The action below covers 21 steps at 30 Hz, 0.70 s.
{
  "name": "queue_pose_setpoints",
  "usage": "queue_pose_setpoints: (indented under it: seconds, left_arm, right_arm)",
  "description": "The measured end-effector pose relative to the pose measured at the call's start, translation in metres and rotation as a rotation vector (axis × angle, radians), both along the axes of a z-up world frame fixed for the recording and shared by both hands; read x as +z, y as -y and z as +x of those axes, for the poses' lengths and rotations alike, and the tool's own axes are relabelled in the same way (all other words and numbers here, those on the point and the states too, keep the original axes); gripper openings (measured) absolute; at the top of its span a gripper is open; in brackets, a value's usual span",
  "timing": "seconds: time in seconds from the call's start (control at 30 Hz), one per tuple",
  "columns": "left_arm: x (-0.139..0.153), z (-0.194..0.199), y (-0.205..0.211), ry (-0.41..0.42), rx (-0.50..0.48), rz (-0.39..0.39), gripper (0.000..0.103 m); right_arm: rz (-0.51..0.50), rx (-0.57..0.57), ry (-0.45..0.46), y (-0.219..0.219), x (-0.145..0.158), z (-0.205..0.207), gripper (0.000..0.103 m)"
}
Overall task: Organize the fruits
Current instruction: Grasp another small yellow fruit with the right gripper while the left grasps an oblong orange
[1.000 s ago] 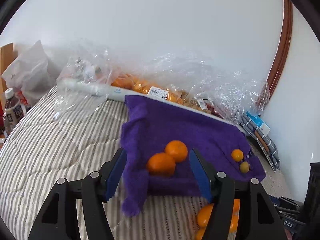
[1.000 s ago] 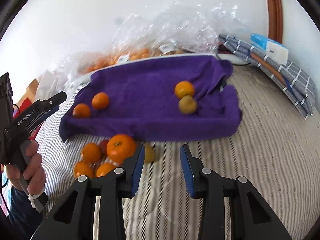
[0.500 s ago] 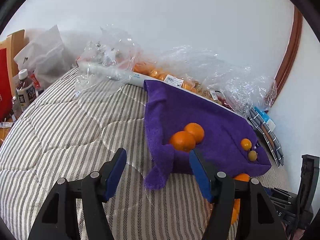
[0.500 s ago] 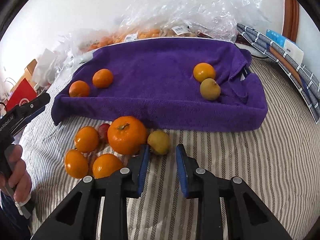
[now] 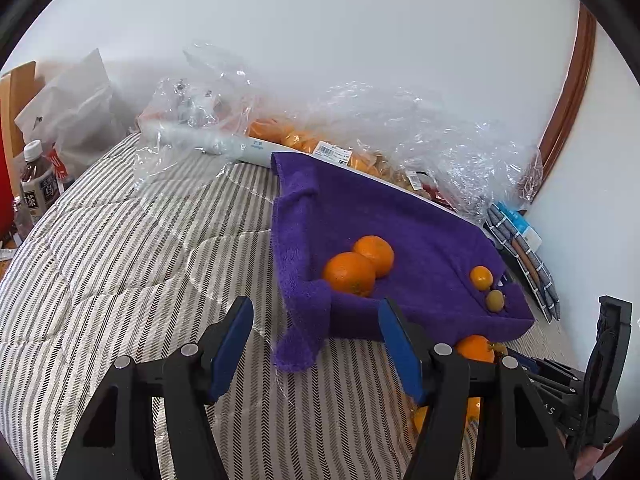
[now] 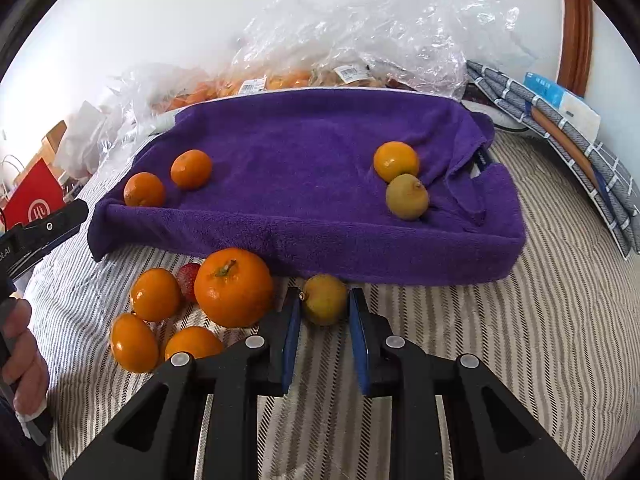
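A purple towel lies on the striped bed, also in the left wrist view. On it are two oranges at the left and a small orange beside a yellow-green fruit at the right. In front of the towel lie a big orange, several small oranges and a strawberry. My right gripper is open, its pads on either side of a yellow-green fruit on the bed. My left gripper is open and empty before the towel's left corner.
Clear plastic bags with packed fruit lie along the wall behind the towel. Folded checked cloths and a blue box lie at the right. A tea bottle and a white bag stand beyond the bed's left edge.
My right gripper has moved forward and down until its pads flank the yellow-green fruit. My left gripper has drawn back and to the left, away from the towel.
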<state>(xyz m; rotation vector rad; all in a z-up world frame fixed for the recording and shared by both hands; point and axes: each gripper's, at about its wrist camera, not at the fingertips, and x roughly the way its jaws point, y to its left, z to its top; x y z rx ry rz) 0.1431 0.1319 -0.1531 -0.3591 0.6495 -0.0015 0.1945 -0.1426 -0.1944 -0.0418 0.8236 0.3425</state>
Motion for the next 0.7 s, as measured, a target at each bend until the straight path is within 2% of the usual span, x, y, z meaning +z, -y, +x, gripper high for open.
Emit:
queue_pose_setpoints:
  seconds: [0.13, 0.27, 0.43, 0.63, 0.7]
  left_arm:
    - [0.006, -0.008, 0.006, 0.041, -0.019, 0.017, 0.063]
    - [0.008, -0.016, 0.019, 0.038, -0.105, 0.002, 0.063]
    - [0.001, -0.025, 0.039, -0.018, -0.221, -0.076, 0.063]
    - [-0.011, -0.026, 0.064, -0.087, -0.303, -0.084, 0.063]
    - [-0.017, -0.024, 0.072, -0.120, -0.310, -0.063, 0.063]
  right_arm:
    - [0.002, -0.036, 0.017, 0.018, 0.002, -0.009, 0.024]
    - [0.004, -0.078, 0.013, 0.039, 0.001, -0.020, 0.024]
    - [-0.014, -0.104, 0.019, 0.055, 0.001, -0.032, 0.024]
    - [-0.010, -0.113, 0.022, 0.066, -0.002, -0.044, 0.024]
    - [-0.012, -0.116, 0.025, 0.069, -0.002, -0.047, 0.024]
